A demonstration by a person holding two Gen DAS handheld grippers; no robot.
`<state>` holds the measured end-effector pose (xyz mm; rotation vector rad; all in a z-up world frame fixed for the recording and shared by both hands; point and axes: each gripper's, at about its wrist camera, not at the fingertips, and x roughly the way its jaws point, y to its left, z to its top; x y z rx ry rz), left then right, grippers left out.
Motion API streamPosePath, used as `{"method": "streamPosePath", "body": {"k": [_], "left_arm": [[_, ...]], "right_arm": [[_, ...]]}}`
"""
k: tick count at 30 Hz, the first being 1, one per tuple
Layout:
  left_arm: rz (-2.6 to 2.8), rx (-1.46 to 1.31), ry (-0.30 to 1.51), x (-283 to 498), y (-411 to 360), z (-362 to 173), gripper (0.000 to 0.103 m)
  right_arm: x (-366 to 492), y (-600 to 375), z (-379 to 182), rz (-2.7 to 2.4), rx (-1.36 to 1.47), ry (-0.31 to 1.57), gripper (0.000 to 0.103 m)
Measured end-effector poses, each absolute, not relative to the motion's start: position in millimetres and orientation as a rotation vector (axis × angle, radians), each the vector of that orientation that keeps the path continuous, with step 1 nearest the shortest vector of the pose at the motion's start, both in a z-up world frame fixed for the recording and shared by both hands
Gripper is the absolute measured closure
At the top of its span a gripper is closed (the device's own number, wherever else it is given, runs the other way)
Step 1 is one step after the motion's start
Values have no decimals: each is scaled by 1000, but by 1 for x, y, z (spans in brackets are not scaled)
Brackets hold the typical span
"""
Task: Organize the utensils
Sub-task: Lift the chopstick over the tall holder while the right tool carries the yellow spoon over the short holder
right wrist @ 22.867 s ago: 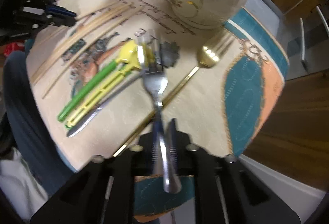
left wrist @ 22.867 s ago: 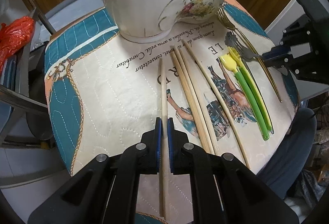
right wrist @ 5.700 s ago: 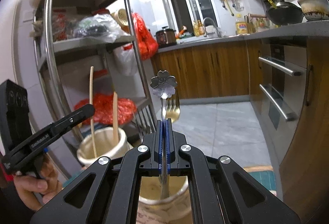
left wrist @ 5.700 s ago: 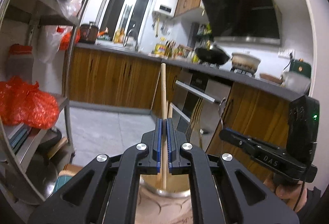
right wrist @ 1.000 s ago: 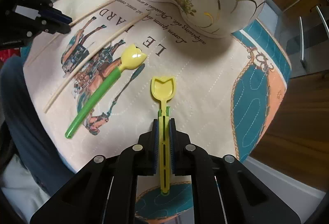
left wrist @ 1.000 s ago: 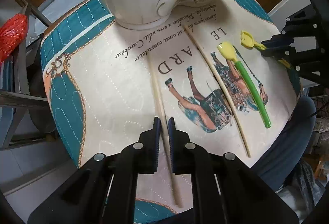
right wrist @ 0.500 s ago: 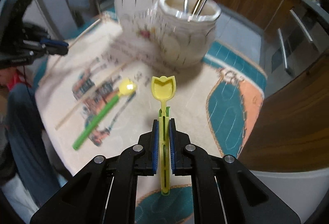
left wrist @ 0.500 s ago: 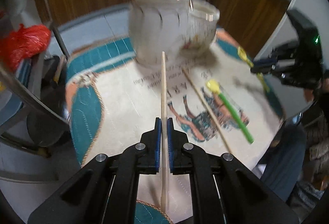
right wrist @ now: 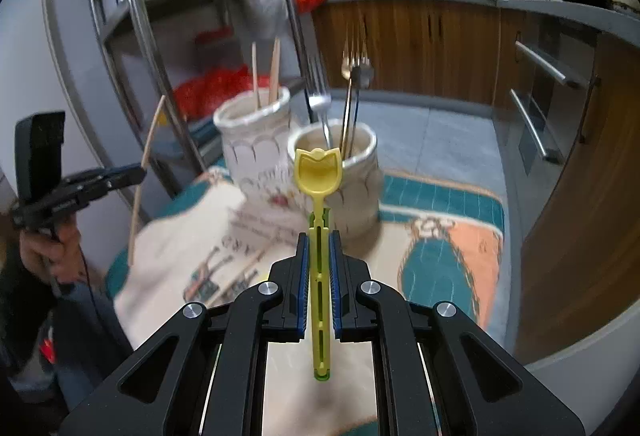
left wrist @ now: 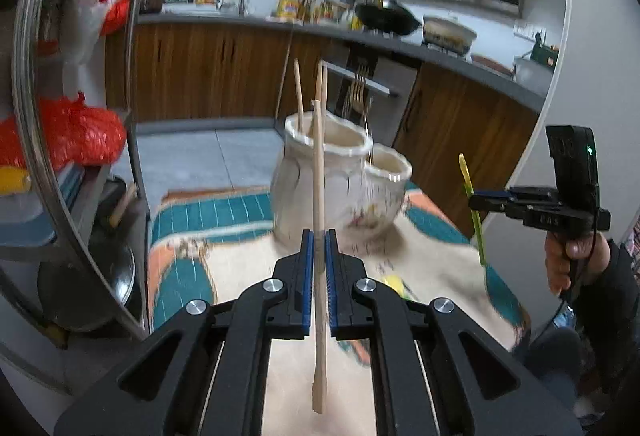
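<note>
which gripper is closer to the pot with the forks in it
Right, by the look of it. The right gripper, shut on a yellow spoon, points straight at the fork pot; the left gripper faces the chopstick pot beside it.

A wooden chopstick (left wrist: 319, 172) stands upright in front of the double ceramic holder (left wrist: 320, 188), off the mat. A yellow tulip-headed plastic spoon (right wrist: 319, 172) is upright right of the holder. Another chopstick (right wrist: 244, 268) lies below it.

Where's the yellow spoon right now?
Clamped upright in the right gripper: the yellow spoon sits centre of the right wrist view, before the fork jar.
</note>
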<state>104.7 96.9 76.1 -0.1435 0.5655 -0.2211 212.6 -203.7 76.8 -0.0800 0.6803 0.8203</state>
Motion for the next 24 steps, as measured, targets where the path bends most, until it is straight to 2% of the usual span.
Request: {"method": "streamPosePath", "body": {"k": [15,24], "left_arm": [[-255,-195,287,141,89,112,97],[-247,-237,140,159,92,125,97]], "right_arm": [[249,-208,92,825,192,437,93],[275,-199,90,872,264,383,93]]}}
